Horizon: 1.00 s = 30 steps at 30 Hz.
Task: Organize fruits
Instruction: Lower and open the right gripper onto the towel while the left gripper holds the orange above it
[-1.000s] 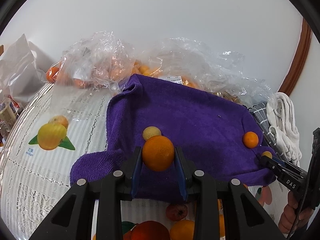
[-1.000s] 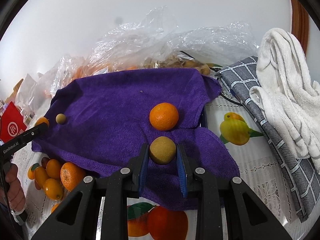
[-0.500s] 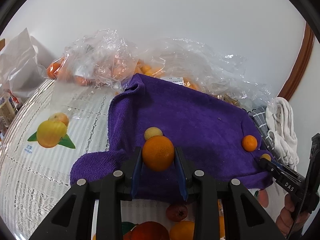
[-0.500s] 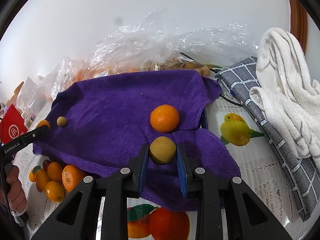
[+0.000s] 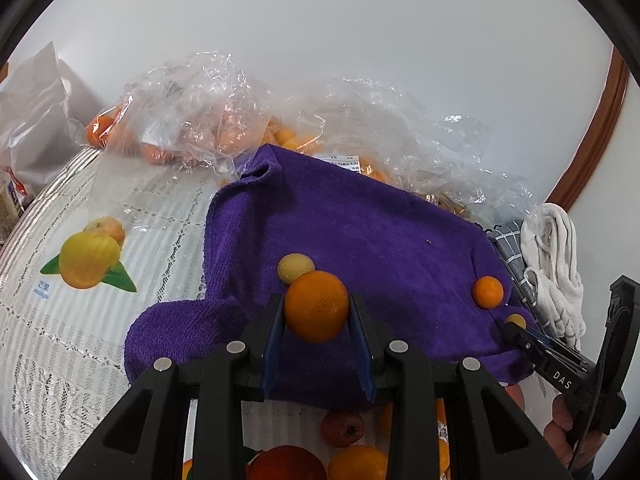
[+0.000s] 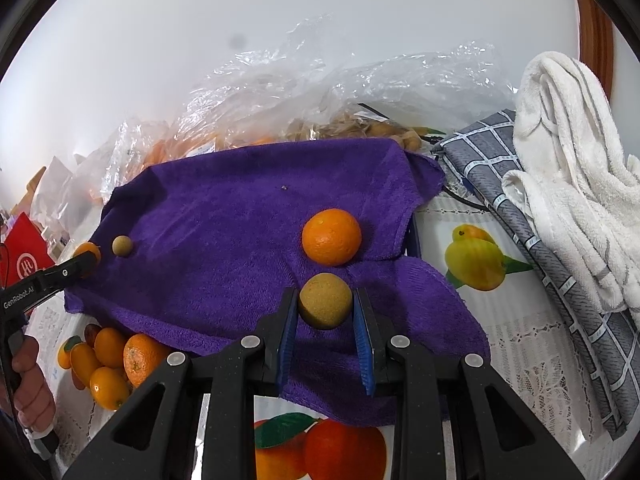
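1. The left tongs (image 5: 317, 316) are clenched on an orange (image 5: 317, 306), blue pads pressed to both its sides, over the near part of the purple towel (image 5: 380, 232).
2. Just beyond that orange, touching or nearly so, a small yellowish-brown fruit (image 5: 295, 267) lies on the towel.
3. The right tongs (image 6: 325, 312) grip a brownish round fruit (image 6: 325, 301) the same way, over the towel's near right flap.
4. Just ahead of the right tongs a second orange (image 6: 331, 236) rests on the towel, apart from the held fruit.
5. Below and left of the right tongs, off the towel's near edge, a cluster of kumquats and a mandarin (image 6: 108, 364) sits on the counter (image 6: 532, 340), which wears a lace cloth with printed fruit.
6. Beyond the towel, crumpled clear plastic bags (image 5: 208, 120) hold more orange fruit.
7. To the right of the right tongs lie a grey checked cloth (image 6: 560, 280) and a white towel (image 6: 572, 160).
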{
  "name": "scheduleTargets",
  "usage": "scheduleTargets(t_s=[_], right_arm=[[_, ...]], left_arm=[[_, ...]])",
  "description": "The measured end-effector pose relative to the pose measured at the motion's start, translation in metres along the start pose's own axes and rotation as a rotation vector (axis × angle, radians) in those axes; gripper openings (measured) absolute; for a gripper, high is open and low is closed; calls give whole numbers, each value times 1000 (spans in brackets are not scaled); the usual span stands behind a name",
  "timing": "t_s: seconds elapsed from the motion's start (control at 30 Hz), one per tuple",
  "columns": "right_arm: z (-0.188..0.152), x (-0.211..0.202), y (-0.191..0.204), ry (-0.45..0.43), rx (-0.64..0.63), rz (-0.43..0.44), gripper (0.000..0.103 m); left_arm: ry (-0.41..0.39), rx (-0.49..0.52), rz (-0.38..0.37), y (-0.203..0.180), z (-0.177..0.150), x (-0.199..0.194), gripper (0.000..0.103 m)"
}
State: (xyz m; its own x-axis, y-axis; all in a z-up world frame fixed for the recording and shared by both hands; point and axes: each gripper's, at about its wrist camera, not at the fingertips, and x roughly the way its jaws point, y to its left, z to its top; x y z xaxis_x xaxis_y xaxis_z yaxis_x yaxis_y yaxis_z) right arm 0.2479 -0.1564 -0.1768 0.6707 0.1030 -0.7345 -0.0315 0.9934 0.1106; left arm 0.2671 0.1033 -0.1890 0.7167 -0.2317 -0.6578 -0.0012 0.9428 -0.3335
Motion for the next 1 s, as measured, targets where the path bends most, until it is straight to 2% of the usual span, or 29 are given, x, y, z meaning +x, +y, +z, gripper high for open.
scheduleTargets(t_s=[0.2,0.3,0.4,0.47,0.53,1.0], right_arm=[[-1,0,1,-5,-7,-7,28],[-1,0,2,-4,-12,2,32],[-1,-2,4,-3,-14,7,39],[-1,-3,5,-4,-12,1,47],[-1,-4,5,-8,-12,0,50],[1,-14,3,-26,6,0,53]], left_arm=[[-13,25,20,-5,-2,2,30],[-25,32,31,-7,-3,3,30],[-37,38,47,-9,-4,4,30],[-34,42,54,-9,-4,6,30],[-33,40,55,-9,-3,7,30],[-32,30,44,-8,-3,9,30]])
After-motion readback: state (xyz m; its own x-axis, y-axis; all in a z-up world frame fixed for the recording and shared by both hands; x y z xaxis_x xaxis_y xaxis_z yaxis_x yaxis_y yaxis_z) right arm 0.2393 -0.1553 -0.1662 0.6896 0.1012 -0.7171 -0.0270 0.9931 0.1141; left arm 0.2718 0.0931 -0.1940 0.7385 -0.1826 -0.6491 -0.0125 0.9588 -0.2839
